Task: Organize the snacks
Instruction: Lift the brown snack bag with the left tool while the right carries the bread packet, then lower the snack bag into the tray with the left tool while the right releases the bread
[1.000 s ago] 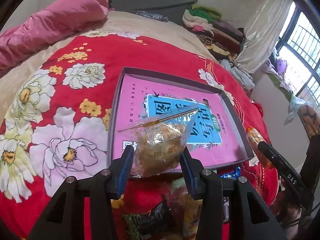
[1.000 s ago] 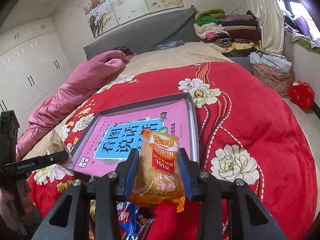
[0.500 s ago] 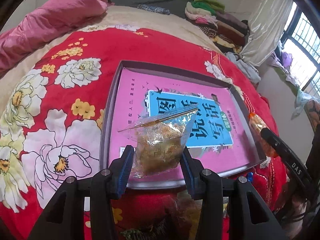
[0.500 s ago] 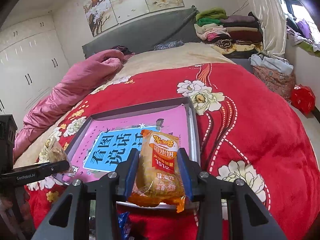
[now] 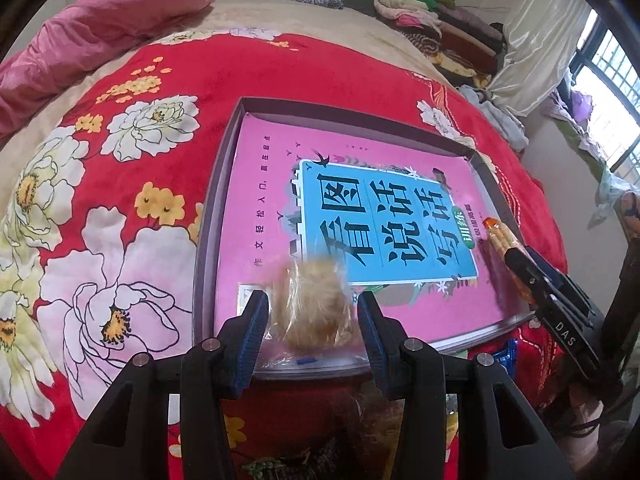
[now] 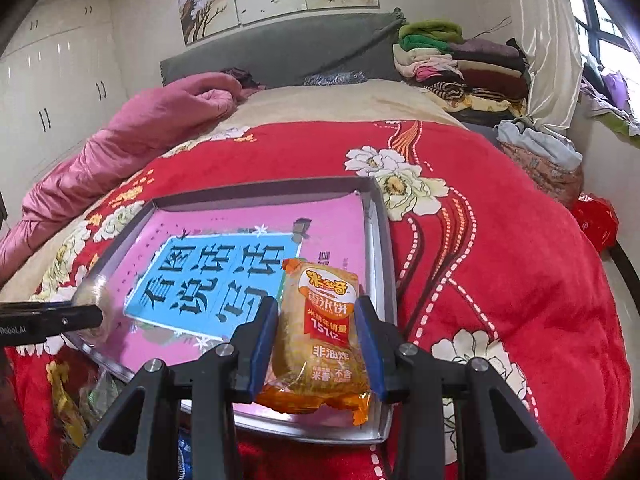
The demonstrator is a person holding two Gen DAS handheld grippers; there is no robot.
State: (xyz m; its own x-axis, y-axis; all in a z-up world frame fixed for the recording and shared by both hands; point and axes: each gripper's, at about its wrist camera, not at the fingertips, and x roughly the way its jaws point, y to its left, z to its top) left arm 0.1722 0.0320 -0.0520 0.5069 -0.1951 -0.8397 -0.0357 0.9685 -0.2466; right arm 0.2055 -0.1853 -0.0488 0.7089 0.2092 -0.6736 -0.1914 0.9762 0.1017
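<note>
Both snacks over the grey tray [image 5: 208,216] on the bed, nothing released yet: clear-wrapped pastry [image 5: 310,304] pinched in left gripper [image 5: 310,320], orange rice-cracker packet [image 6: 320,332] clamped in right gripper [image 6: 316,344], more loose snacks [image 5: 506,354] waiting below the tray's near edge.

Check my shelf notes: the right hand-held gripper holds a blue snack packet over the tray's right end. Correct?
Not quite. In the right wrist view the snack packet in the right hand-held gripper is orange, not blue; it is over the tray's right end.
</note>
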